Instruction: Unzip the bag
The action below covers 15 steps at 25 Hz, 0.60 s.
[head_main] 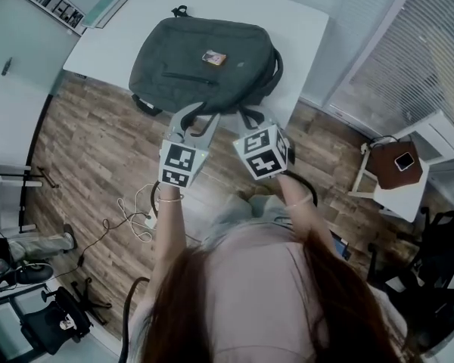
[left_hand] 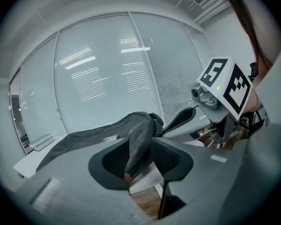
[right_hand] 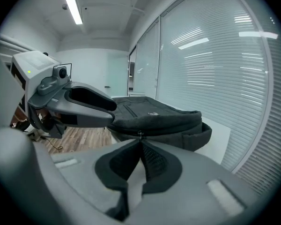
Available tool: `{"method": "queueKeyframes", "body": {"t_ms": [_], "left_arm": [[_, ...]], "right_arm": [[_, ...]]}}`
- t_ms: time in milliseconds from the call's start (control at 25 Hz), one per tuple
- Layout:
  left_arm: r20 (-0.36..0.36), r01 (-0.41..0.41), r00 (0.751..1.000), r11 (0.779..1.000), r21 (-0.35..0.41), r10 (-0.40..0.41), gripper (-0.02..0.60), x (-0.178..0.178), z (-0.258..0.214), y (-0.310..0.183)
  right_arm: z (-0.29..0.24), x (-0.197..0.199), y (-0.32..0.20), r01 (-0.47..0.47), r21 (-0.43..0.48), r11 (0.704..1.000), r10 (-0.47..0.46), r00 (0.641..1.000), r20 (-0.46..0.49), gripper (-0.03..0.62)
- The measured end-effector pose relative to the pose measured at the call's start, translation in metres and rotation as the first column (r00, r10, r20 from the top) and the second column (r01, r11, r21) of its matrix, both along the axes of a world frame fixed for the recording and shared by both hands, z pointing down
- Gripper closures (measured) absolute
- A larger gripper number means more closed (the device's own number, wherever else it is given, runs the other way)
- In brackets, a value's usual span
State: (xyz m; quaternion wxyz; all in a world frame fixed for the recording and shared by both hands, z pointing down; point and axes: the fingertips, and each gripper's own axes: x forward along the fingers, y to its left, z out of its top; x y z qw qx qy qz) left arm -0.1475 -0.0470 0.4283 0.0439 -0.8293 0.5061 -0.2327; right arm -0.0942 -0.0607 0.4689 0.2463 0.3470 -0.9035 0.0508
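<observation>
A dark grey backpack (head_main: 204, 59) lies flat on the white table (head_main: 306, 29). Both grippers are at its near edge. My left gripper (head_main: 197, 118) stands open, and in the left gripper view a loose fold of the bag's fabric (left_hand: 138, 146) hangs between its spread pads (left_hand: 171, 156). My right gripper (head_main: 251, 127) sits just to its right. In the right gripper view its jaws (right_hand: 140, 146) are closed together at the bag's edge (right_hand: 154, 118), pinching the small zipper pull (right_hand: 139, 135). One left finger (right_hand: 91, 100) lies alongside on the left.
A small orange tag (head_main: 213, 57) lies on the bag's top. A flat tray (head_main: 106, 7) rests on the table's far left corner. Cables (head_main: 132, 214) trail over the wood floor. A low side table with a phone (head_main: 399, 163) stands at right.
</observation>
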Motion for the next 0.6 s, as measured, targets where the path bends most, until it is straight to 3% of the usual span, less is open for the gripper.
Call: {"method": "queueKeyframes", "body": {"t_ms": [280, 600], "left_arm": [[0.109, -0.084, 0.99, 0.995, -0.052, 0.09, 0.414, 0.02, 0.006, -0.015], [0.174, -0.17, 0.967, 0.98, -0.101, 0.185, 0.415, 0.034, 0.015, -0.029]], "right_arm": [[-0.004, -0.003, 0.0, 0.012, -0.021, 1.0, -0.013, 0.999, -0.041, 0.585], [-0.012, -0.002, 0.0, 0.05, -0.055, 0.997, -0.055, 0.993, -0.103, 0.585]]}}
